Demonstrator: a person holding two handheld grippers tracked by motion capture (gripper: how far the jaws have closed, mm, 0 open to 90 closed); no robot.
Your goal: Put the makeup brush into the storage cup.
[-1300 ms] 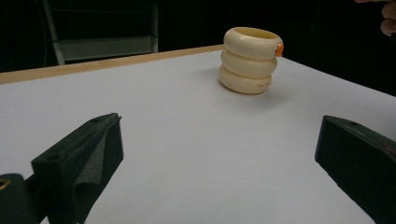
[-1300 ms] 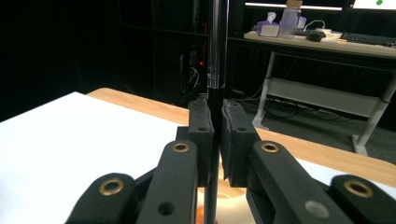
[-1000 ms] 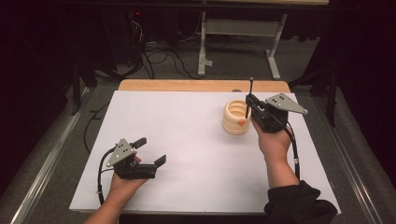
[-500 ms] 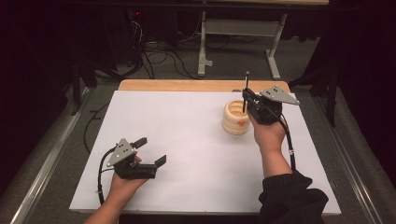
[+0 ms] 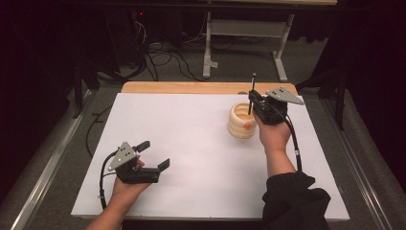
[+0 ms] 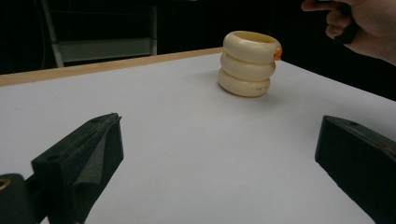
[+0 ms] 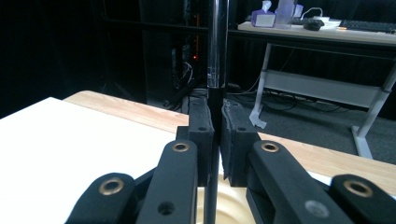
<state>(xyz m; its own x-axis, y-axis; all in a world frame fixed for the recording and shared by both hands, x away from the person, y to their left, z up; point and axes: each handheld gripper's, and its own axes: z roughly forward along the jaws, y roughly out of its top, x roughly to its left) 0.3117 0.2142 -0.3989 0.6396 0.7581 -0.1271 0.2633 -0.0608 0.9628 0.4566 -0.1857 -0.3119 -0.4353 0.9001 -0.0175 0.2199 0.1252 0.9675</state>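
Big white tabletop (image 5: 191, 143) is mostly bare, cream ribbed holder (image 5: 242, 120) standing toward its far right. Right tool (image 5: 251, 98) is clamped on a thin black pen (image 5: 252, 82) upright over the holder's mouth; left tool (image 5: 152, 155) rests wide apart near the front, well away

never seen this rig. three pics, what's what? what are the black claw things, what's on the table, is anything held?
No robot here: a person holds a hand-operated two-jaw gripper in each hand. Each gripper carries its own camera.

The high view looks down on the white table from above the person's side. The left gripper rests low on the table, jaws open, holding nothing. The right gripper is raised beside a cream ribbed cup, shut on a thin dark pen that stands upright over the cup's mouth.

The left gripper view looks along its own open jaws towards the cup, with the other hand at top right.

The right gripper view looks along its jaws, which are clamped on the pen, with the cup's rim below.
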